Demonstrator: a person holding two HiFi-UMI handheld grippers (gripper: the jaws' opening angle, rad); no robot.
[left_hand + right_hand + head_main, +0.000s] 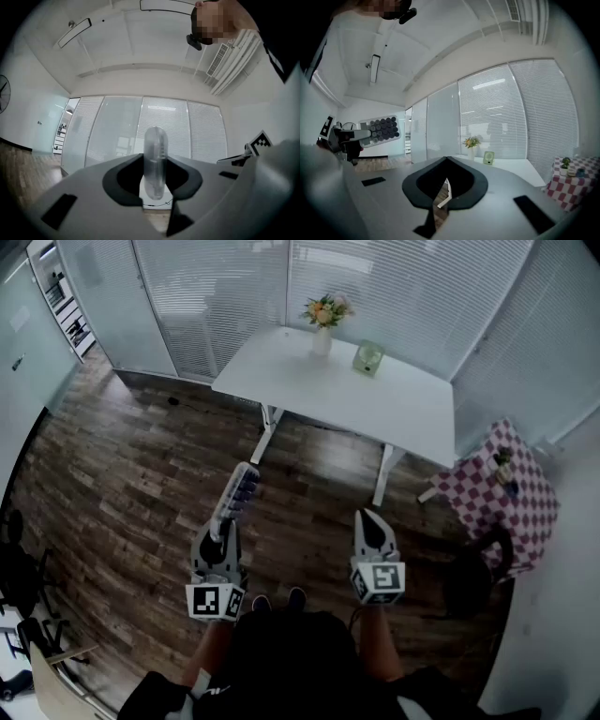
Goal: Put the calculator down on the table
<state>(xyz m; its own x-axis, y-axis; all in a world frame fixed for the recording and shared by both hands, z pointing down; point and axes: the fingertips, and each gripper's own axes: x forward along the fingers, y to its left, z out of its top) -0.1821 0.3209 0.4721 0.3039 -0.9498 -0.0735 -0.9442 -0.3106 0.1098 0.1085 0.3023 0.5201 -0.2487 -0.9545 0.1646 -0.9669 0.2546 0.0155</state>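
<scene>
The room is an office with a dark wood plank floor (122, 474) and a wall of glass panels covered by white blinds (403, 287). A white table (375, 399) stands in front of the blinds, on white legs, well ahead of the person. Its top is mostly bare. Near its far edge stand a white vase of flowers (323, 320) and, just beside it to the right, a small green clock (367, 358). At the right, beside the table's corner, is a smaller table under a red and white checked cloth (506, 498), with a few small things on it that are too small to tell. A shelf unit (66, 296) shows in the far left corner. The gripper views show a white ceiling with long lamps.

The person stands on the floor, short of the table, with both grippers held out in front. The left gripper (223, 526) is clamped on the near end of the calculator (237, 491), which sticks out forward, up in the air and not over the table. In the left gripper view it stands edge-on between the two pads. The right gripper (373, 519) has its jaws together with nothing between them, and it points toward the table.
</scene>
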